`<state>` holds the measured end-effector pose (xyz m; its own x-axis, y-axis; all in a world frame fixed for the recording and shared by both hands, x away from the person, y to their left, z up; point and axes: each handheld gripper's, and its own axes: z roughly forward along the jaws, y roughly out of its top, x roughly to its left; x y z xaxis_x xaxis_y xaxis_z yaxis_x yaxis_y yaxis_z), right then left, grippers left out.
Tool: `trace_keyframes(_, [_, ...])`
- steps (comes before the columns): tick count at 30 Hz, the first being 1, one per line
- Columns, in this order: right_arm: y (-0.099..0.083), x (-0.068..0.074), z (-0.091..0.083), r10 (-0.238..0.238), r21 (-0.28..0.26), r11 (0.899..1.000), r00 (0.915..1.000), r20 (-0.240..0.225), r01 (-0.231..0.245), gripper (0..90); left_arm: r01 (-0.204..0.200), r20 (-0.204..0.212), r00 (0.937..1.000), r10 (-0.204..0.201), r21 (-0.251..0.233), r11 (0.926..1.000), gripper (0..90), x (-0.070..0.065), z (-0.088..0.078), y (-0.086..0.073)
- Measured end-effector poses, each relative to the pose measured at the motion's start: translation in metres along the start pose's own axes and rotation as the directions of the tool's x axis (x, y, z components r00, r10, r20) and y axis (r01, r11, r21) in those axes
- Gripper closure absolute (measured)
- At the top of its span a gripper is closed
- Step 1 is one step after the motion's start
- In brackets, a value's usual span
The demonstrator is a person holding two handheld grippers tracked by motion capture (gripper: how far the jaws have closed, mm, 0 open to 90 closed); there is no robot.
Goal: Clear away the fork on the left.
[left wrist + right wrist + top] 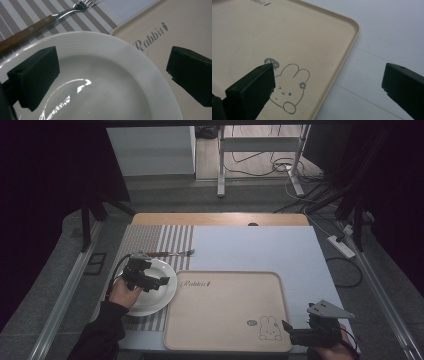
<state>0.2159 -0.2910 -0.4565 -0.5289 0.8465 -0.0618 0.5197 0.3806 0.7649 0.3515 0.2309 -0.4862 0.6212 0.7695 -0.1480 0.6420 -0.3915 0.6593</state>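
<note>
Nearest me, my right tongs (300, 334) hang released over the beige tray's (225, 320) near right corner, beside its rabbit drawing (288, 91). Left tongs (155, 282), jaws likewise spread, hover above the white plate (105, 82), their hand (124, 292) hiding its near rim. Beyond lies a fork (37, 25), handle cut off. Bare counter (300, 255) opens rightward.

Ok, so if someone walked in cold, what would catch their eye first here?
Probably the big beige tray with its rabbit drawing, at the table's near middle. Left of it, the left gripper hangs open over a white plate on a striped placemat, with a wooden-handled fork just beyond.
</note>
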Motion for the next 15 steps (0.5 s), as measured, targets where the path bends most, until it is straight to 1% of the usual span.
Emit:
trace_keyframes(2, [0.0,0.0,0.0,0.0,0.0,1.0,1.0,0.0,0.0,0.0,-0.003,-0.008,1.0,0.003,0.002,1.0,0.0,0.002,0.003,0.004])
trace_keyframes(4, [0.0,0.0,0.0,-0.001,0.001,1.0,1.0,-0.001,0.001,0.0,-0.004,-0.001,1.0,0.004,0.006,1.0,0.0,0.004,0.007,0.008])
trace_keyframes(7, [0.0,0.0,0.0,0.0,0.001,1.0,1.0,-0.001,0.0,0.0,-0.015,-0.011,0.9998,0.015,0.012,0.9998,0.0,0.006,0.013,0.014])
trace_keyframes(8, [0.0,0.0,0.0,0.0,0.002,1.0,1.0,-0.002,0.0,0.0,-0.017,-0.008,0.9998,0.017,0.012,0.9998,0.0,0.007,0.015,0.016])
trace_keyframes(15, [0.0,0.0,0.0,-0.003,0.006,1.0,1.0,-0.005,0.003,0.0,-0.015,-0.023,0.9996,0.016,0.025,0.9996,0.0,0.014,0.026,0.031])
